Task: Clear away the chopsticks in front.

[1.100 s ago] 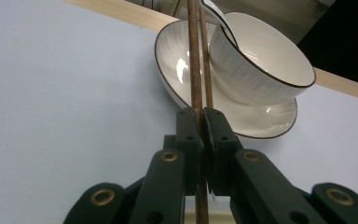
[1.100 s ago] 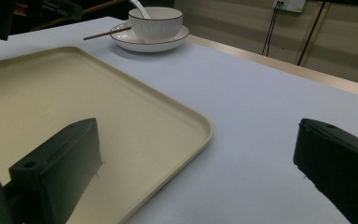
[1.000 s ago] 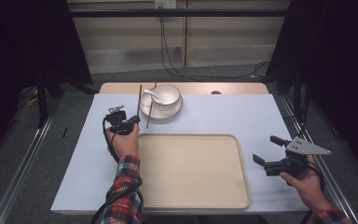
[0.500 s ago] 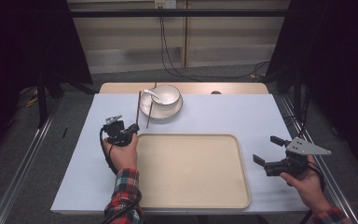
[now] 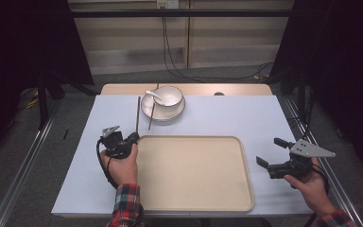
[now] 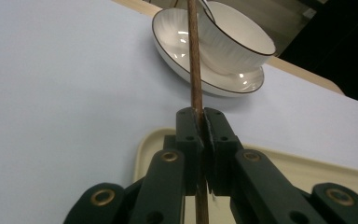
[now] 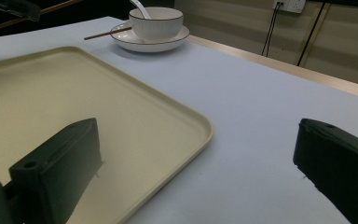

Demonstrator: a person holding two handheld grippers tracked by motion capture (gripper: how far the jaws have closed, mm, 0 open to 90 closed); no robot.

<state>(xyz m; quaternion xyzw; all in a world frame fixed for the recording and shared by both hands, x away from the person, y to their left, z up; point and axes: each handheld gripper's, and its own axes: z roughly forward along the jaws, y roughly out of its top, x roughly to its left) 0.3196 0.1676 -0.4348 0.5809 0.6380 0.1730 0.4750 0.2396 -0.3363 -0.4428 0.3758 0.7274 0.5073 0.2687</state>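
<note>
left gripper (image 5: 133,138) jaws clenched on one chopstick (image 5: 137,113) by tray (image 5: 246,198) far-left corner | second chopstick (image 5: 152,111) left on saucer (image 5: 146,111) | right gripper (image 5: 270,153) jaws released, idle

A tray (image 5: 194,179) lies at the middle of the table (image 5: 246,118), and at its 12 o'clock, well apart, a bowl (image 5: 168,96) sits on a plate (image 5: 163,109) with a spoon (image 5: 152,94) in it. One chopstick (image 5: 152,113) leans on the plate's 9 o'clock rim; a second chopstick (image 5: 137,116) lies just left of it, its near end at the tray's 10 o'clock corner, clamped in the left gripper (image 5: 131,140). The right gripper (image 5: 270,155) is at the tray's 3 o'clock, just off its edge.
</note>
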